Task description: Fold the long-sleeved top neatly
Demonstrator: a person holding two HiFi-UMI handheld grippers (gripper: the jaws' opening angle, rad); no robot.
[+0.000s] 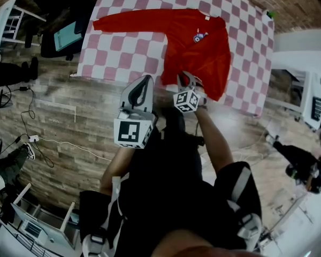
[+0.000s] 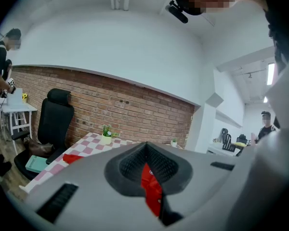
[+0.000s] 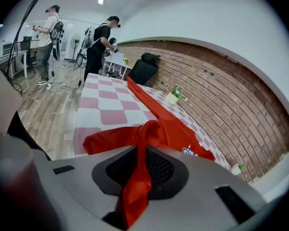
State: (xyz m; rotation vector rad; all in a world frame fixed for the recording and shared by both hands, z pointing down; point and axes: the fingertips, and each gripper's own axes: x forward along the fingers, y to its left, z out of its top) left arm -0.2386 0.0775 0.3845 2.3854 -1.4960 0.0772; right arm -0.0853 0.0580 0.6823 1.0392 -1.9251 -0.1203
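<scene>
A red long-sleeved top (image 1: 198, 47) lies flat on the pink-and-white checked table (image 1: 246, 31), one sleeve (image 1: 128, 20) stretched out to the left. My right gripper (image 1: 186, 79) is at the top's near hem, by the table's front edge. It is shut on a bunch of the red cloth (image 3: 135, 186), which rises from the body (image 3: 173, 134) into its jaws. My left gripper (image 1: 144, 84) hangs just left of the hem over the table edge, jaws shut. A red strip (image 2: 151, 186) shows in its slit. Whether that is pinched cloth I cannot tell.
A black office chair (image 1: 64, 36) with a teal book stands at the table's left end. A small potted plant (image 2: 106, 134) sits at the table's far side by the brick wall. Cables (image 1: 32, 116) trail over the wooden floor. People (image 3: 98, 42) stand beyond the table.
</scene>
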